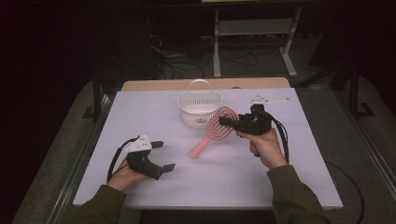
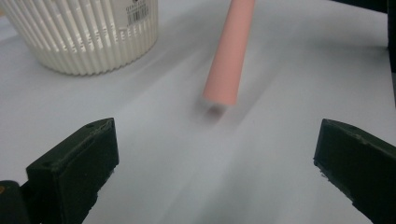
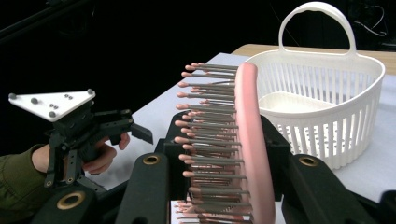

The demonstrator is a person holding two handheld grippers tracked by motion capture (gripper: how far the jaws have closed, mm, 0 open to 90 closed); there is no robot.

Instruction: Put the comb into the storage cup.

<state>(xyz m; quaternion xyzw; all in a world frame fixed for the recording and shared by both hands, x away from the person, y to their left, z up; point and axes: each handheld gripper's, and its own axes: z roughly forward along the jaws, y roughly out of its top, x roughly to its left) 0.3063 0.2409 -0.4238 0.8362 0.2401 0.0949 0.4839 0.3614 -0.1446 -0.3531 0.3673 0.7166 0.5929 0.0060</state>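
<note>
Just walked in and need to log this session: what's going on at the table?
A person works with a hand-held gripper in each hand. The right hand-held gripper is shut on the head of a pink hairbrush, holding it beside the white basket. The left hand-held gripper stands open with nothing between its jaws, the brush's handle ahead of it. The brush is not yet in the basket.

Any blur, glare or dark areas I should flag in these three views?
Left gripper view: motion blur smears the pink brush handle and table. High view: surroundings nearly black, white table evenly lit, no glare. Right gripper view: sharp on the brush bristles and basket, background black.
</note>
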